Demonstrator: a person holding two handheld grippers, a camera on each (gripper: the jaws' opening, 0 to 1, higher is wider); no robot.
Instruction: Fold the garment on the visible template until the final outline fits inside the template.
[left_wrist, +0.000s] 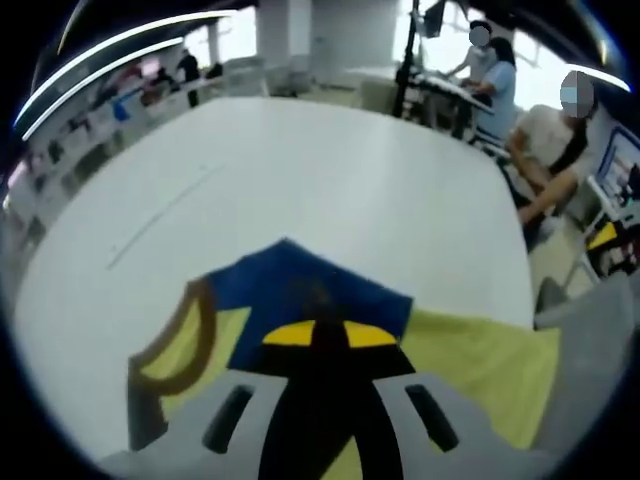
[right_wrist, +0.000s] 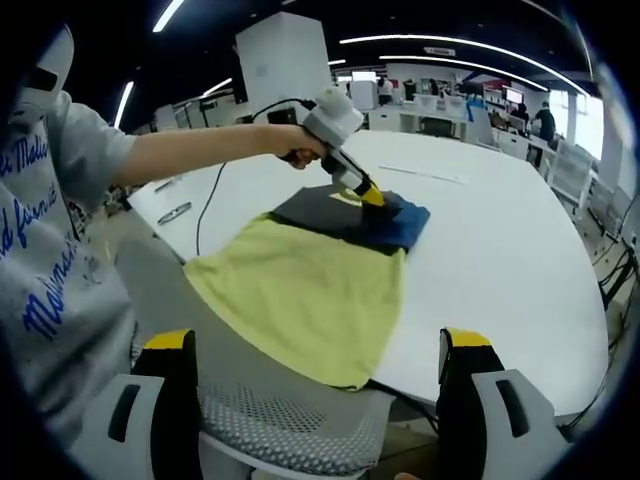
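Nearest my right claw (right_wrist: 315, 385), whose jaws stand wide apart and hold nothing, a mesh chair back (right_wrist: 290, 425) sits under the table (right_wrist: 500, 270) edge. On that white table the yellow garment (right_wrist: 305, 290) lies spread, its far end over a dark template (right_wrist: 315, 215). My left claw (right_wrist: 372, 196) has its jaws together, pinching the blue sleeve (left_wrist: 310, 285). I judge an early fold is in hand; next I carry that sleeve inward over the body.

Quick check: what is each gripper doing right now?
Left gripper: shut on the blue sleeve of the yellow cloth garment.
Right gripper: open, holding nothing.
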